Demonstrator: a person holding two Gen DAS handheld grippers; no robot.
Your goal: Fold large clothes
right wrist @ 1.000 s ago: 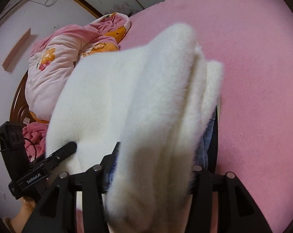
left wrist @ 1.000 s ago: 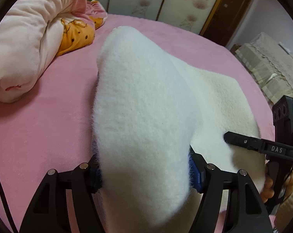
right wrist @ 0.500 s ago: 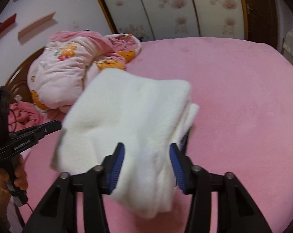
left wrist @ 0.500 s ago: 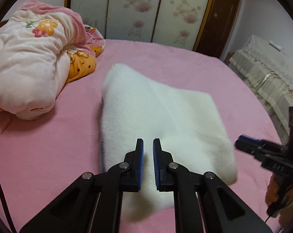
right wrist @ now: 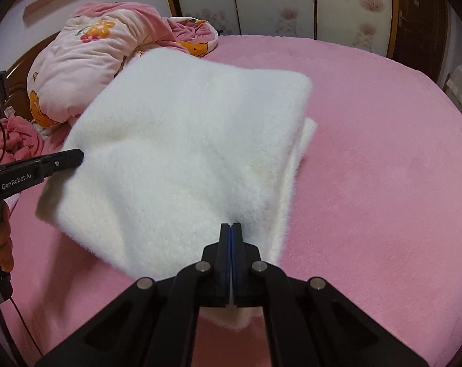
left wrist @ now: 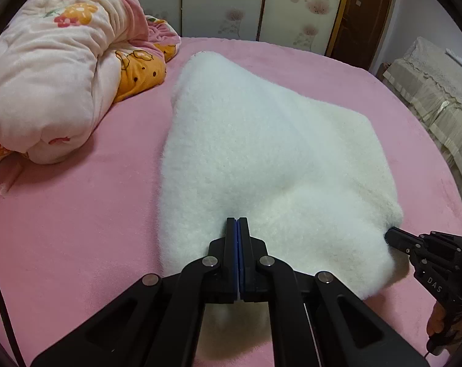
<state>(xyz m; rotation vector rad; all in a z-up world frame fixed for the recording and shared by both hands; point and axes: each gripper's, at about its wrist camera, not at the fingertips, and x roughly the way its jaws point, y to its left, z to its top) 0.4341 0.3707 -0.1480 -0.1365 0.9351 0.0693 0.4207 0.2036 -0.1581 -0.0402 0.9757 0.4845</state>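
A fluffy white garment (left wrist: 261, 153) lies folded in layers on the pink bed (left wrist: 62, 220); it also shows in the right wrist view (right wrist: 185, 140). My left gripper (left wrist: 237, 223) is shut and empty, its tips over the garment's near edge. My right gripper (right wrist: 231, 227) is shut and empty, its tips at the garment's near right side. The right gripper shows at the garment's right corner in the left wrist view (left wrist: 393, 237). The left gripper shows at the garment's left edge in the right wrist view (right wrist: 75, 156).
A rolled pink floral quilt (left wrist: 53, 70) lies at the bed's far left, seen also in the right wrist view (right wrist: 102, 49). Panelled wardrobe doors (left wrist: 246, 0) stand behind the bed. A covered piece of furniture (left wrist: 438, 91) is on the right.
Both grippers let go of the white garment, which dropped flat onto the bed. Both have closed fully and drawn back to its near edge.
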